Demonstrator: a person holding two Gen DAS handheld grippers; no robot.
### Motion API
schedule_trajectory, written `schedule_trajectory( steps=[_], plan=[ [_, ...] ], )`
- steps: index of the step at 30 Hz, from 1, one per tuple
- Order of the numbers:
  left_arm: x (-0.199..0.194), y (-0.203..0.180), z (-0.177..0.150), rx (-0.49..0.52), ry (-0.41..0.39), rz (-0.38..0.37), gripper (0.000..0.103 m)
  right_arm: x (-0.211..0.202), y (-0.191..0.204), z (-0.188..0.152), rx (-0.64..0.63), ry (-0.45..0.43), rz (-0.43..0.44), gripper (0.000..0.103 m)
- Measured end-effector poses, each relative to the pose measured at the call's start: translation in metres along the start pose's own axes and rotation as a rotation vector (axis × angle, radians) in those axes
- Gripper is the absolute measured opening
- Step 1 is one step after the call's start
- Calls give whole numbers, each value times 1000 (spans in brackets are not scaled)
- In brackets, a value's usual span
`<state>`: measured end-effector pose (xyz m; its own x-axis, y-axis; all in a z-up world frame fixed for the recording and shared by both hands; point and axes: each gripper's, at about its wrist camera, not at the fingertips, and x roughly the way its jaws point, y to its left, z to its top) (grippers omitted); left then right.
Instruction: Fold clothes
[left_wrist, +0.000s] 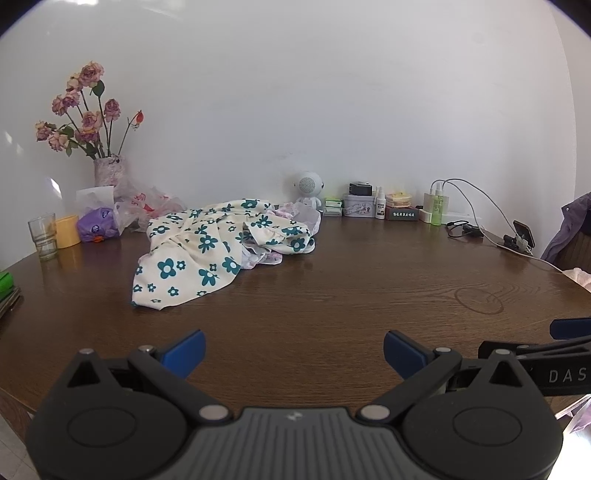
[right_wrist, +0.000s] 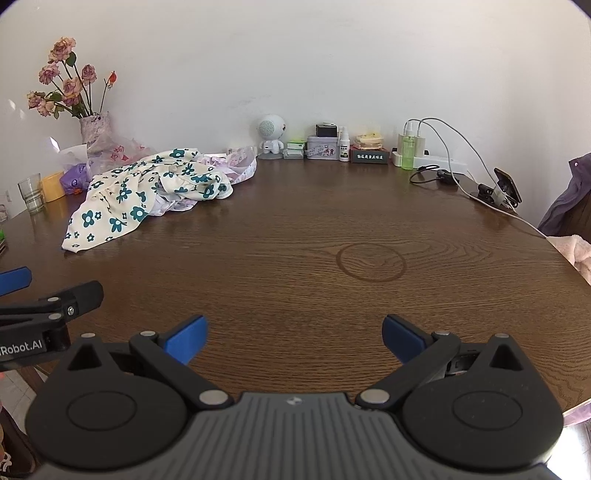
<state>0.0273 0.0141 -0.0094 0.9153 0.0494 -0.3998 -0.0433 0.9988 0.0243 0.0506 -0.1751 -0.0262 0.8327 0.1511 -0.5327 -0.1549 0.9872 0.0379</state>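
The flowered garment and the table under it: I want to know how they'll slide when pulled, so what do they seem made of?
The flowered garment looks like thin, soft matte woven fabric, perhaps cotton: it lies in limp creases. The table looks like dark wood or wood veneer with a smooth sheen: visible grain and faint reflections.

Soft even daylight, faint sheen on the table (right_wrist: 295, 206) (fisheye bending, dark vignetted corners), sharp throughout.

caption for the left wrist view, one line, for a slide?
Open left gripper hovers low over the wooden table, facing a crumpled floral garment not yet touched.
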Motion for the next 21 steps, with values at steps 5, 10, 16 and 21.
schedule_trajectory(
  steps=[5,10,16,21],
  plan=[
    [3,2,0,-4,9,2,103,4,2,0,-3,9,7,103],
    [6,4,-1,-8,15,0,103,6,4,0,-10,14,11,103],
    [7,5,-1,-9,11,3,103,8,7,1,-12,16,14,103],
    [8,7,-1,-17,17,12,103,11,9,2,-14,20,18,103]
  ],
)
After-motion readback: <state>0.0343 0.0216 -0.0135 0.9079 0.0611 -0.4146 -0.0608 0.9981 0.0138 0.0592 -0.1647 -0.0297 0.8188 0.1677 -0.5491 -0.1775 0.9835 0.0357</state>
